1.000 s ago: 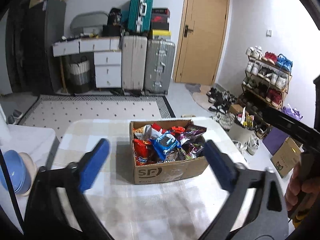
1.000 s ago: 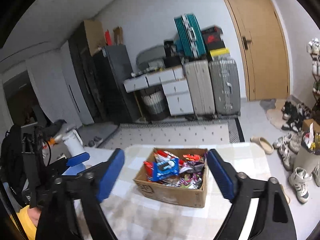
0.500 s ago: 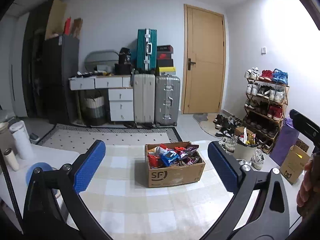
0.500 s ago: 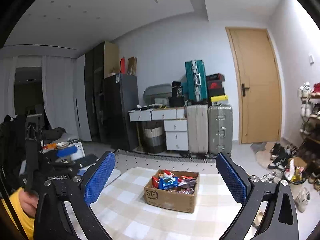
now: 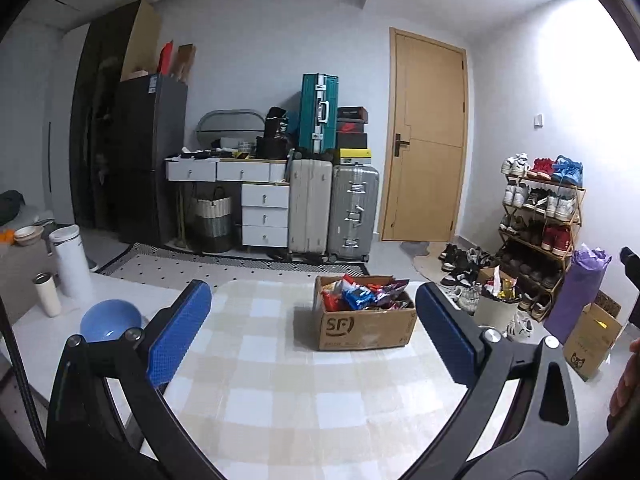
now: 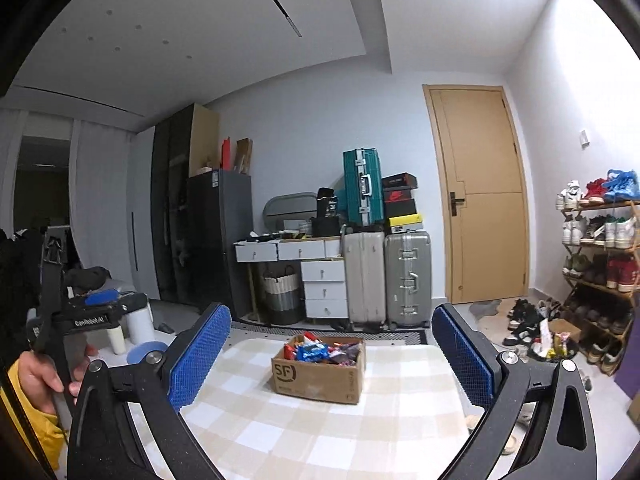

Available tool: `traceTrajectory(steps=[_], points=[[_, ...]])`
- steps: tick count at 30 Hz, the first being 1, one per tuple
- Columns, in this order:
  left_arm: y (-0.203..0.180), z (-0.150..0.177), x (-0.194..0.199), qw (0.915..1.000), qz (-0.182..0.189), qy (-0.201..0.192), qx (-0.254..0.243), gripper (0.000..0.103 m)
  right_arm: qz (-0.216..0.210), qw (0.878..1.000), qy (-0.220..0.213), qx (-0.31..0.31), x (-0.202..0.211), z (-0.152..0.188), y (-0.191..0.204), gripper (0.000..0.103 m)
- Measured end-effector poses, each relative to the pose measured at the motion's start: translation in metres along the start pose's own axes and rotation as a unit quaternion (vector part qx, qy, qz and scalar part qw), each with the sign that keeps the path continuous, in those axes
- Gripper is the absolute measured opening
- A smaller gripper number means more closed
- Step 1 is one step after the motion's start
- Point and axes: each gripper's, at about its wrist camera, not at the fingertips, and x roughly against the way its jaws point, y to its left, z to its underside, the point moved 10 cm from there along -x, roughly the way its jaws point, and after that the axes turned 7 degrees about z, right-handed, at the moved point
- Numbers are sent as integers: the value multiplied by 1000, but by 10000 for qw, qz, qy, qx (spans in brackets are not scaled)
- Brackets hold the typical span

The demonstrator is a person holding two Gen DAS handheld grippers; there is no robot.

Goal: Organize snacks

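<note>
Snack box: a brown cardboard box marked "SF" sits toward the far side of the bench, heaped with bright snack packets; in the right wrist view the same cardboard box stands near the middle of the checked cloth.
Bench: covered in a beige-and-white checked cloth, bare on the near side of the box.
Left hand-held gripper: released, blue pads spread wide, nothing between them; the box lies well beyond the fingertips, toward the right finger.
Right hand-held gripper: released, jaws at full spread, nothing held; the box is seen through the gap, far off from the pads.
Person: a hand with a yellow sleeve at the left edge of the right wrist view grips the other tool's handle.
Left of the bench: a blue bowl, a small pale cup and a tall white container on a white surface.
Far wall: white drawers, two grey suitcases with a teal suitcase on top, a wooden door.
Right side: a shoe rack full of shoes.
</note>
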Motion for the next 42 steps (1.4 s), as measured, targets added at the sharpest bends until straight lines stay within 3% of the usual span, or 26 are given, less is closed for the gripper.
traceTrajectory(steps=[5, 9, 13, 21, 30, 33, 42], points=[[9, 13, 21, 9998, -211, -58, -13, 102, 95, 9998, 159, -1, 9, 21, -4, 102], [12, 43, 5, 9998, -103, 170, -24, 102, 6, 9991, 431, -47, -16, 55, -3, 103], [13, 77, -44, 9988, 23, 488, 42, 102, -27, 9981, 611, -55, -63, 91, -1, 103], [15, 121, -135, 9979, 120, 635, 41, 102, -139, 9956, 892, -235, -155, 151, -3, 102], [23, 168, -243, 9983, 11, 569, 84, 102, 291, 9974, 584, -290, -205, 199, -18, 102], [28, 192, -258, 9981, -46, 609, 79, 102, 353, 9972, 622, -226, -216, 214, -20, 102], [35, 208, -278, 9986, -184, 504, 34, 102, 473, 9968, 601, -236, -227, 227, -29, 102]])
